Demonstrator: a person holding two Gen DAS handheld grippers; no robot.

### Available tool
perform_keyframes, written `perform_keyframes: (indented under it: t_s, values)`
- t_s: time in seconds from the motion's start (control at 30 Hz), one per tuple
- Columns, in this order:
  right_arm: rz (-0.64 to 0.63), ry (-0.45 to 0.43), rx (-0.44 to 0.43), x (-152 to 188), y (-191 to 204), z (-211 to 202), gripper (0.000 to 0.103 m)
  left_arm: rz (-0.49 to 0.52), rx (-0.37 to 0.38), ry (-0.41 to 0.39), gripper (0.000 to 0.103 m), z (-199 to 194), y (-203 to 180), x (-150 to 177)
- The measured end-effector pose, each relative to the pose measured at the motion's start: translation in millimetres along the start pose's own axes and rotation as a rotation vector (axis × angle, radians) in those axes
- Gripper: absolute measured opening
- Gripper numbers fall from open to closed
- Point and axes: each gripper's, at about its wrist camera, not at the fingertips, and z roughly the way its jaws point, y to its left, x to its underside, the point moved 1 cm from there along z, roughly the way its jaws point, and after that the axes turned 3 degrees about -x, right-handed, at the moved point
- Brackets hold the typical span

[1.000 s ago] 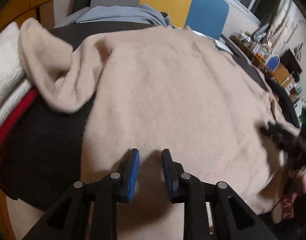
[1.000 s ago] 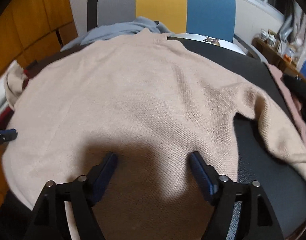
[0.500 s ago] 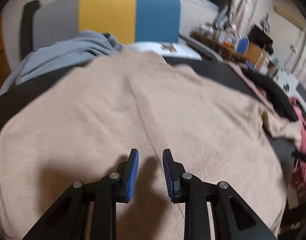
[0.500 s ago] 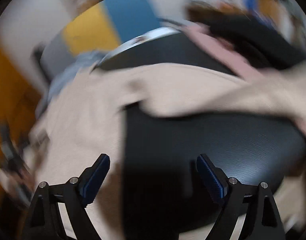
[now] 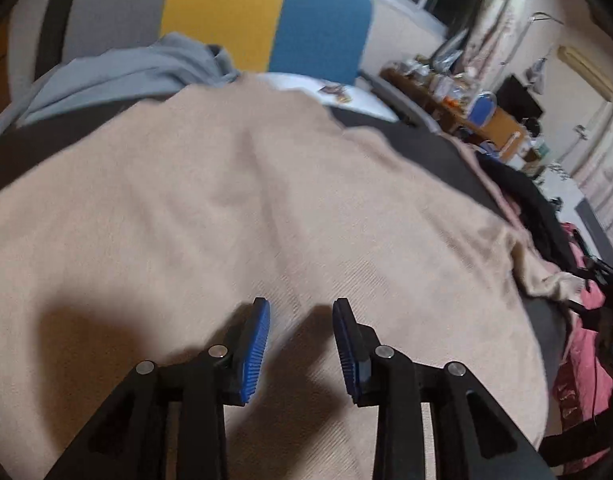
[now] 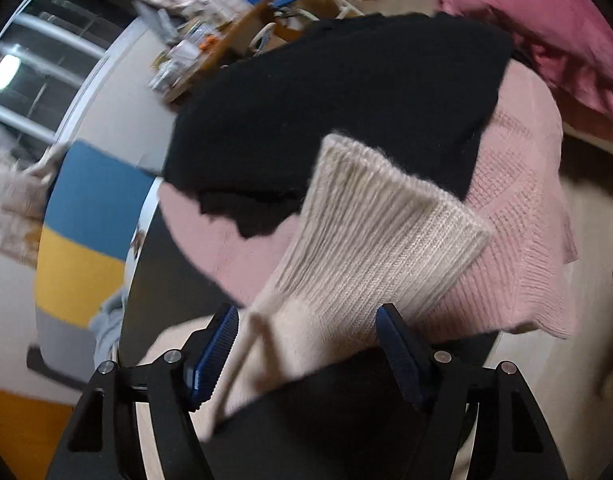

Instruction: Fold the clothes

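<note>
Beige knit sweater (image 5: 242, 216) lies spread flat over the dark round counter (image 5: 390, 120), filling the centre and lower part of the left wrist view. One sleeve trails off to the right edge of that frame, toward the pink garment (image 5: 582, 360).

Left tongs (image 5: 301, 344): over the sweater body at lower centre, jaws opening, nothing between the pads; I cannot tell whether the tips touch the knit.

Right tongs (image 6: 306, 344): at the lower centre of the right wrist view, jaws closing around the ribbed cuff (image 6: 386, 232) of the sleeve. Cuff sits between the pads; left pad apart from it, right pad at its edge, no squeeze yet.

Handling, judged: soft, light, limp knit with a fuzzy surface. It should drape and sag from any single hold and stretch if pulled hard. Not slippery; the ridged blue pads should bite well. Not fragile, though loops could snag.

Best hold: the cuff, since the doubled rib is thicker and firmer than the body. Behind it lie a black garment (image 6: 338, 112) and a pink knit (image 6: 518, 208); avoid pinching those.
</note>
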Motion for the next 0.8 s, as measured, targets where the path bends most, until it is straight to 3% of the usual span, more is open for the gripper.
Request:
perform_keyframes:
  t_s: [0.1,0.2,0.27,0.33,0.47,0.57,0.6,0.67,0.7,0.73,0.8]
  values:
    - [-0.046,0.000,0.100,-3.9,11.7,8.4,0.073,0.073,-0.005,-0.046,0.033,-2.7,-8.7,-10.7]
    - [-0.102,0.003,0.195,-5.8,22.9,15.5,0.070,0.049,0.006,0.018,0.033,20.7,-5.6,-8.6]
    - [-0.153,0.000,0.244,-2.0,24.8,13.8,0.054,0.017,0.038,0.009,0.034,24.5,-1.9,-5.9]
    - [-0.174,-0.015,0.264,-1.7,15.8,7.6,0.023,-0.015,0.070,0.010,0.034,24.6,2.9,-5.7]
    - [-0.039,-0.053,0.121,-1.5,-16.1,-13.4,0.013,-0.044,0.103,0.009,0.034,25.4,6.8,-4.2]
    - [0.216,-0.053,-0.078,0.6,-49.0,-23.9,0.014,-0.041,0.099,0.008,0.034,25.6,7.0,-1.9]
    - [0.262,-0.062,-0.100,0.9,-51.9,-26.6,0.019,-0.037,0.093,0.007,0.034,25.0,6.4,-1.0]
    - [0.305,-0.090,-0.100,0.2,-49.6,-31.4,0.041,-0.028,0.082,0.006,0.034,23.6,5.3,0.8]
    - [0.309,-0.105,-0.064,-2.5,-43.2,-33.3,0.063,-0.027,0.079,0.006,0.034,23.2,4.7,1.2]
    - [0.304,-0.114,-0.031,-7.5,-34.3,-31.1,0.078,-0.027,0.078,0.006,0.034,22.8,4.1,1.4]
    - [0.280,-0.105,0.022,-16.2,-17.0,-25.0,0.090,-0.024,0.088,0.008,0.034,21.8,7.0,-1.2]
